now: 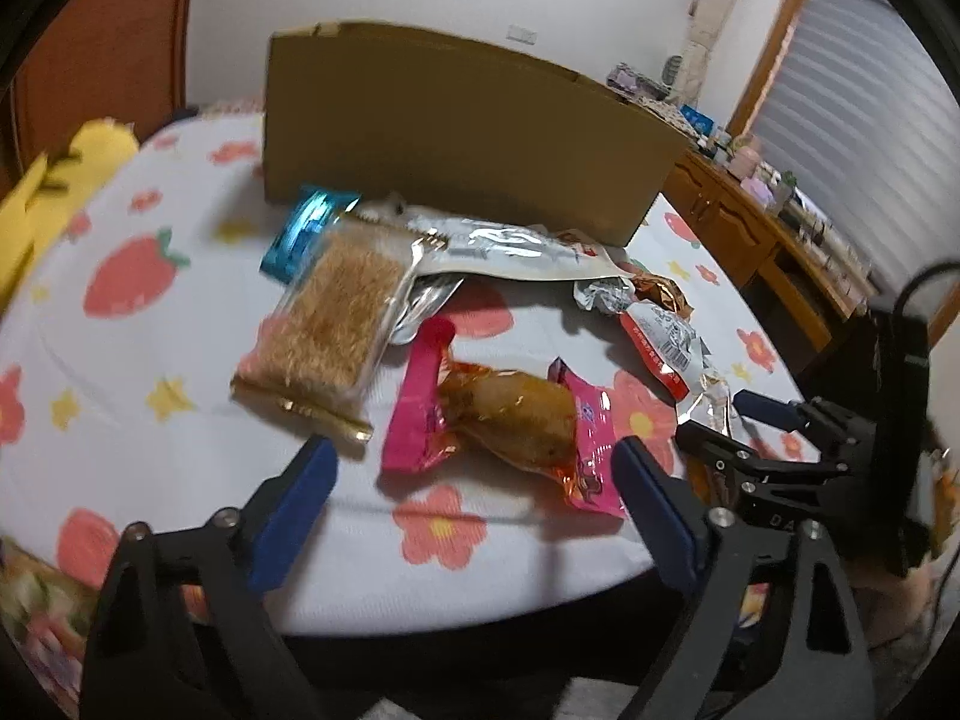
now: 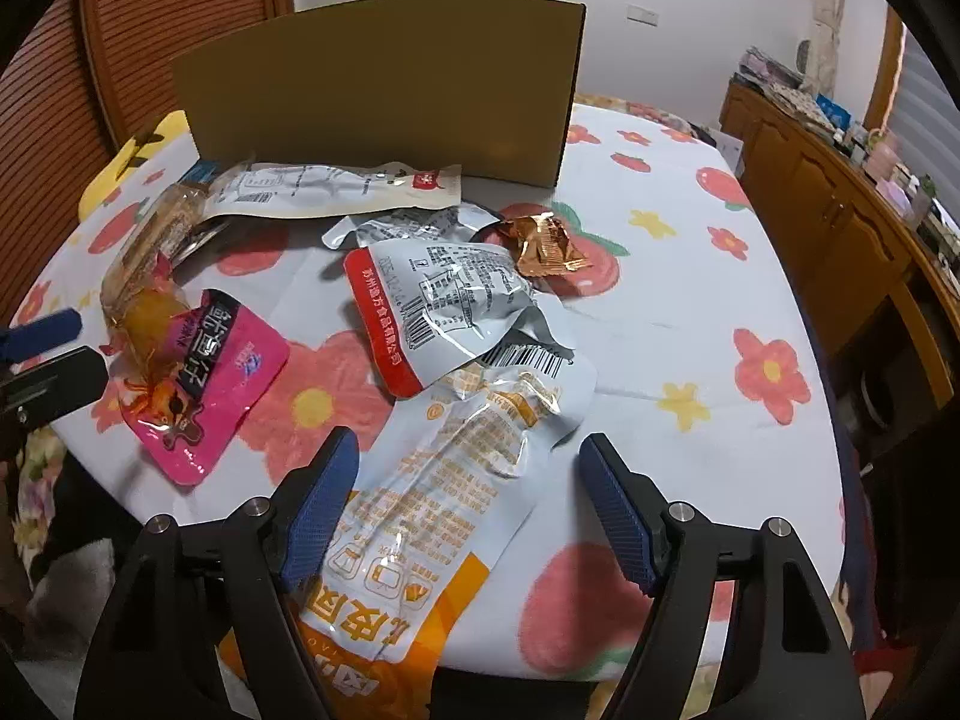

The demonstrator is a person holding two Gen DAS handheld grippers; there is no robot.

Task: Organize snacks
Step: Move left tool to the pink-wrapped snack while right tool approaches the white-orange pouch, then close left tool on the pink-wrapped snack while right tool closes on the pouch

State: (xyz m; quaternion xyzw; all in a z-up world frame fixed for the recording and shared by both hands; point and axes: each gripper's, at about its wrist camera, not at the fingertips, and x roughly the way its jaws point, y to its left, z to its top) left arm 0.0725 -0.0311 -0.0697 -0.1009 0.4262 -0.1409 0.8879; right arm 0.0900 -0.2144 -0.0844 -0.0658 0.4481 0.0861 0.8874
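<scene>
Both the left gripper and right gripper gape empty (Chinese-lettered pink packet between).

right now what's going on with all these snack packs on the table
A person with a gripper in each hand is sorting snacks on a flowered tablecloth. The left gripper is open in front of the pink chicken pack; the right gripper is open over the orange-and-white pouch. Neither holds anything. The other packs lie loose in front of the upright cardboard box.
</scene>
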